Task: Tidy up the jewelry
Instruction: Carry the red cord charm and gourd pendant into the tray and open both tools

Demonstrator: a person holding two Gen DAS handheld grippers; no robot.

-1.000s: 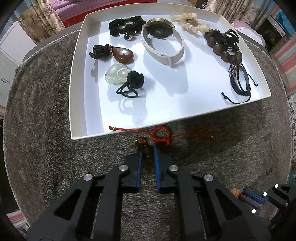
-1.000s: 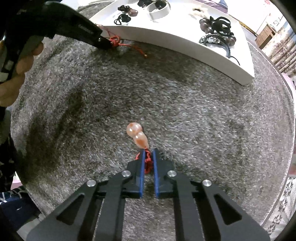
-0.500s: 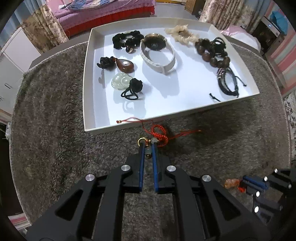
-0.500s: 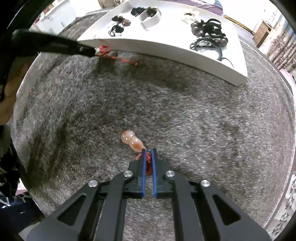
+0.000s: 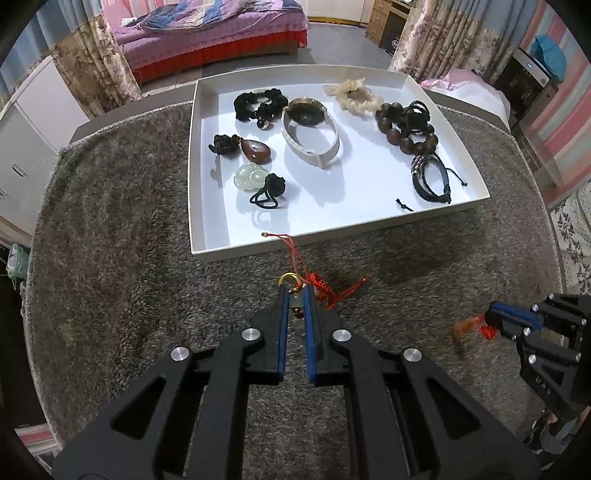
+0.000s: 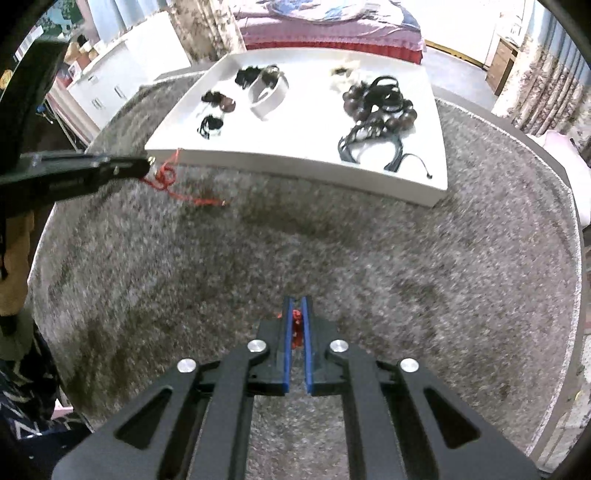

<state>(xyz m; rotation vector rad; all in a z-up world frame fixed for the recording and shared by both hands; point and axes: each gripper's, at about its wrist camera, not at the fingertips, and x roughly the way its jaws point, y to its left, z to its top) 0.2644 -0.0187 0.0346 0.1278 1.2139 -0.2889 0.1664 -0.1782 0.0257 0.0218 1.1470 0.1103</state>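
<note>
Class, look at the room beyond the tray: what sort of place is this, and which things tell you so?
Most likely a bedroom at home: a bed with a purple quilt, floral curtains, and a white tray of jewelry on a grey shaggy rug.

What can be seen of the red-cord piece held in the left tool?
The red-cord bracelet is a thin red braided cord with a knotted bunch, a gold ring and a pale green bead. The left tool is shut on the bead and ring. One strand runs forward and its gold-tipped end lies over the near rim of the white tray; the other strands trail right above the grey rug.
</note>
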